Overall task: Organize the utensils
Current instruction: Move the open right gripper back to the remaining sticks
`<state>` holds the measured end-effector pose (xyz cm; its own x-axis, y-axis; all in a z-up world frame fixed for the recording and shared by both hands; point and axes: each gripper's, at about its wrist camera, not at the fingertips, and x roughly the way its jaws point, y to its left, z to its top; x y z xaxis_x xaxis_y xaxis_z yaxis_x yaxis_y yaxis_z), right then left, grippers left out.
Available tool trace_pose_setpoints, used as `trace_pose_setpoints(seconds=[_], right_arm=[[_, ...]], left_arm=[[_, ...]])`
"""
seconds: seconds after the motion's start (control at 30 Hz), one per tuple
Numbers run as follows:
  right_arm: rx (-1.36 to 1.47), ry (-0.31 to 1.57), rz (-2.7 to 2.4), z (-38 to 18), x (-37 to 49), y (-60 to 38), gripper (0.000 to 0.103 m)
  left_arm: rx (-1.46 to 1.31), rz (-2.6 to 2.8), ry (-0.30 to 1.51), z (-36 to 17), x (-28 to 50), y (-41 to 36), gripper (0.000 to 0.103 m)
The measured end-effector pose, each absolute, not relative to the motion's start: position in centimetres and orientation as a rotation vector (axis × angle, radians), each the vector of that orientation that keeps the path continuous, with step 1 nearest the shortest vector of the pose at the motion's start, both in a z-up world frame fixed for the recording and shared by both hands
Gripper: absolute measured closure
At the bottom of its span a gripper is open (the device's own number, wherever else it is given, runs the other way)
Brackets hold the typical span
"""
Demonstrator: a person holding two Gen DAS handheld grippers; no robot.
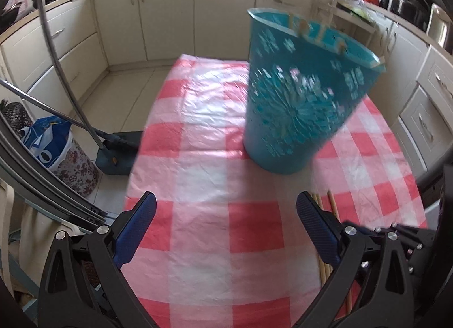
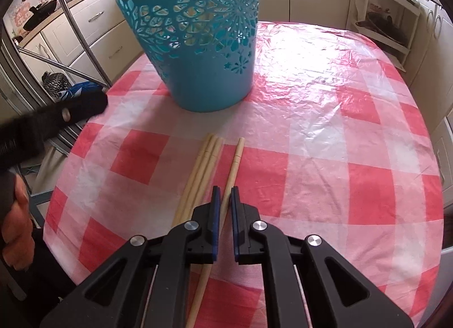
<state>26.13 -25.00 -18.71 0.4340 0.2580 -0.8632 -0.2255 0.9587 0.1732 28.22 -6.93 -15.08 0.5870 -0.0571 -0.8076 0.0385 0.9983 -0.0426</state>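
Lying on the red-and-white checked cloth (image 2: 325, 135) of the worktop (image 2: 419, 195) are 4 pale wooden chopsticks. 3 of them (image 2: 203, 164) sit bunched side by side, touching along their length, and a single chopstick (image 2: 234, 164) lies just to their right, a little apart at the far tip and running back toward the near edge. That single chopstick passes between the fingers of the right gripper (image 2: 224, 195), whose blue pads are drawn nearly together on either side of it, clamped on its shaft. The bunch of 3 lies just to the left of the fingers, partly hidden under the gripper's black frame.

Beyond the chopstick tips, near but not touching them, stands a teal plastic basket (image 2: 209, 53) with cut-out flower patterns in its wall, upright on the cloth and wider at the rim than at the base. From the left wrist view the same basket (image 1: 297, 107) looks blurred.

The left gripper (image 1: 226, 226) hangs over the cloth with its blue-padded fingers (image 1: 136, 231) spread wide and nothing between them; chopstick ends (image 1: 325, 206) show just past its right finger.

A hand (image 2: 15, 229) in a dark sleeve appears at the left edge of the right wrist view. Cream kitchen cabinets (image 1: 170, 11) ring the room, and a blue-and-white bag (image 1: 45, 141) sits in a floral bin on the floor to the left.
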Motion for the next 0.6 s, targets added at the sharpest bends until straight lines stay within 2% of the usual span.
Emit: trace_pose_setpoints(seconds=[0.3, 0.6], right_arm=[[0.081, 1.090, 0.289, -18.8, 26.2, -27.4, 0.094], [0.097, 1.090, 0.290, -18.5, 25.7, -28.6, 0.094]], left_arm=[[0.106, -0.125, 0.998, -18.1, 27.5, -11.6, 0.008], [0.079, -0.153, 1.024, -19.4, 27.7, -12.2, 0.008]])
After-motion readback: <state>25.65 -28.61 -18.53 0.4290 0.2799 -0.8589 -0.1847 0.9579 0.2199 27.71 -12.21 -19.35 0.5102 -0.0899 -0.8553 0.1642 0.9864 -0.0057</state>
